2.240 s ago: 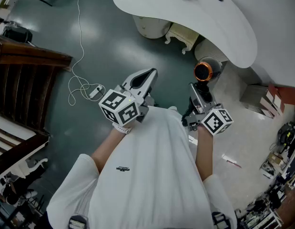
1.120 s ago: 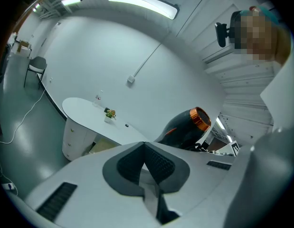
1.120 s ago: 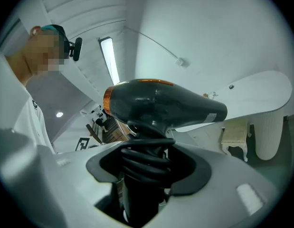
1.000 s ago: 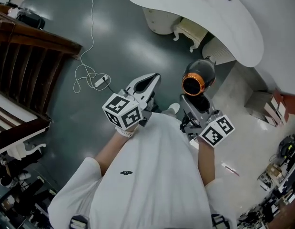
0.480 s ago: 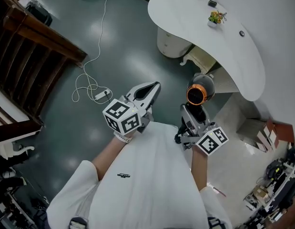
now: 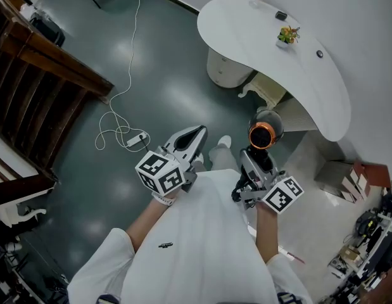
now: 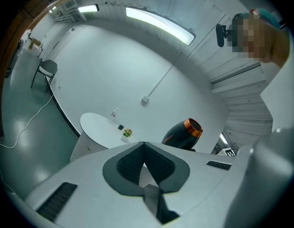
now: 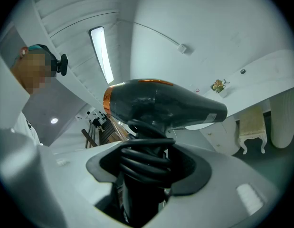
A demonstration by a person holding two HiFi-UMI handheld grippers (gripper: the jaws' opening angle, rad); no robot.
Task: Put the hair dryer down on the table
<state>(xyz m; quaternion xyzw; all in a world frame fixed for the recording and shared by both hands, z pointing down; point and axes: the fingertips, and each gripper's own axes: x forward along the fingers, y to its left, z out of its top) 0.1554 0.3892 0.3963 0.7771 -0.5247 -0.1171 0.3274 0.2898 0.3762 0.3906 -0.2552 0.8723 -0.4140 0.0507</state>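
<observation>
A black hair dryer (image 6: 262, 133) with an orange ring stands upright in my right gripper (image 6: 254, 160), its nozzle end facing up at the head camera. In the right gripper view the jaws are shut on the hair dryer's (image 8: 161, 103) handle, which has its black cord wound round it. My left gripper (image 6: 194, 135) hangs in front of my body, jaws closed tip to tip with nothing between them (image 7: 144, 146). The white curved table (image 6: 246, 37) lies ahead and to the right, apart from both grippers. The left gripper view also catches the hair dryer (image 7: 182, 134) and the table (image 7: 97, 127).
On the table stand a small potted plant (image 6: 285, 37) and a small dark object (image 6: 281, 16). A white cabinet (image 6: 265, 90) sits under its edge. A white cable with a power strip (image 6: 133, 140) lies on the dark floor. A wooden railing (image 6: 44, 75) runs at left; boxes (image 6: 341, 173) at right.
The head view has shifted and now takes in the whole table top. Both grippers sit a little lower in the picture, and the hair dryer stays in the right grip.
</observation>
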